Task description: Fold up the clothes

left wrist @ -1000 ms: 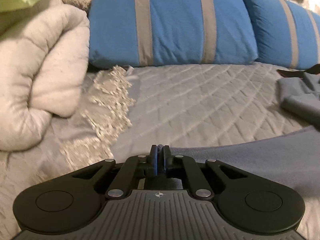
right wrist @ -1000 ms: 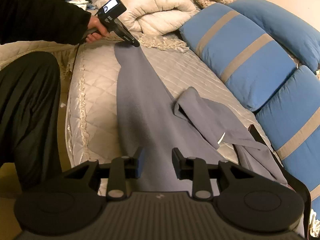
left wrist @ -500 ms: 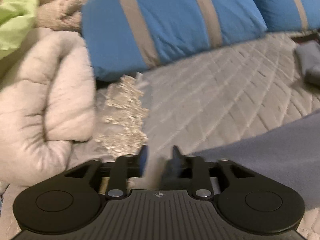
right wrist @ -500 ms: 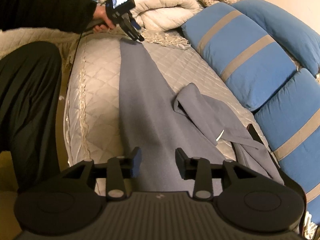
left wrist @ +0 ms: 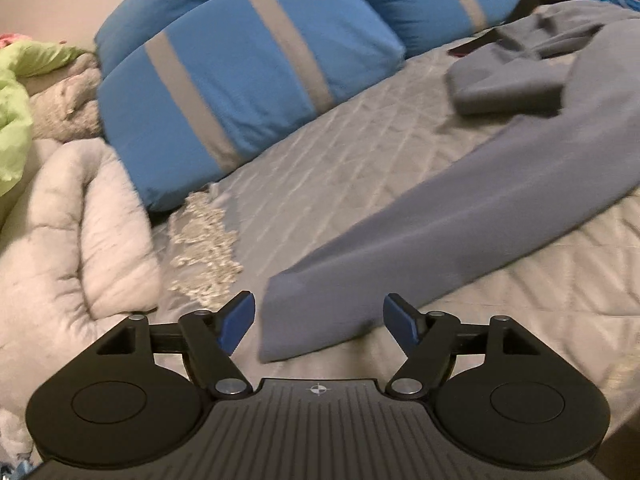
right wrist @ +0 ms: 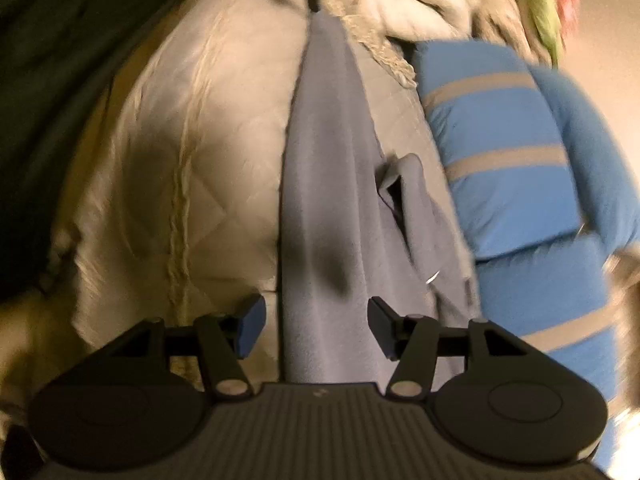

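A long grey-blue garment [left wrist: 460,216] lies stretched flat across the quilted bedspread [left wrist: 320,152], with a folded-over sleeve [left wrist: 504,88] at its far end. My left gripper [left wrist: 319,320] is open and empty, just above the garment's near corner. In the right wrist view the same garment [right wrist: 320,200] runs away from me down the bed. My right gripper [right wrist: 316,322] is open and empty, its jaws standing either side of the garment's near end. The right view is blurred.
Blue pillows with grey stripes [left wrist: 248,80] line the far side of the bed, also shown in the right wrist view [right wrist: 512,160]. A rolled white duvet [left wrist: 72,240] and a green cloth [left wrist: 16,112] lie at the left. The person's dark clothing [right wrist: 48,80] fills the right view's left edge.
My left gripper opened, let go of the garment's corner and pulled back. My right gripper opened wider and moved along the garment's near end.
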Tool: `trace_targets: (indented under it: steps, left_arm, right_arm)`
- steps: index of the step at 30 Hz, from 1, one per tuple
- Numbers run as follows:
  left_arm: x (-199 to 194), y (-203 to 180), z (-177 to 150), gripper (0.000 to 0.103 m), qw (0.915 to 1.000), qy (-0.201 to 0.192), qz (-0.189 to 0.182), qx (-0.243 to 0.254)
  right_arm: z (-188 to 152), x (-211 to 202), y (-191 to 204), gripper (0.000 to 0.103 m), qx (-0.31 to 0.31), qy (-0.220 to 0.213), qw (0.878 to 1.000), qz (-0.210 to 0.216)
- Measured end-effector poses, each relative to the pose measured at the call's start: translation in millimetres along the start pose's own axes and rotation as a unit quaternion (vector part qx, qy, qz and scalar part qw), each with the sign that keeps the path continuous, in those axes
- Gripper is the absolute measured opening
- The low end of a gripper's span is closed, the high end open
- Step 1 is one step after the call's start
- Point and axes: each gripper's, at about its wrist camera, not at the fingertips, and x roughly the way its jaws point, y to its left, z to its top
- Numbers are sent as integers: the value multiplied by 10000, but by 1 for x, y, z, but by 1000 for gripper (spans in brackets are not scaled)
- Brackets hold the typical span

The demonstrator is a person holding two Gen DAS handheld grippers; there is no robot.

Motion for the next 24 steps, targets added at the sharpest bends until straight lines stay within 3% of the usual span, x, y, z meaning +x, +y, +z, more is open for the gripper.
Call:
trace_targets:
  steps: [6, 8, 12, 17, 21, 24]
  left_arm:
    - [1, -21, -5, 70, 9983, 8, -22, 575]
    - [0, -25, -7, 70, 9977, -41, -15, 672]
    - [-3, -36, -10, 70, 9948, -170, -16, 1007]
    - [0, -52, -9, 70, 9882, -297, 45, 1503]
    - [2, -69, -9, 70, 9779, -457, 132, 2035]
    - [4, -81, -9, 70, 9682, -553, 265, 2426]
  right_arm:
    - [11, 19, 42, 71, -1122, 163, 9857, -1247]
    - [13, 23, 48, 71, -1273, 228, 9813, -1427]
    - [17, 27, 36, 67, -975, 343, 9848, -1398]
    - [25, 20, -12, 43, 589, 318, 9929, -980]
    - [25, 14, -57, 39, 1934, 262, 9783, -704]
    - [20, 12, -72, 34, 2478, 272, 9672, -487]
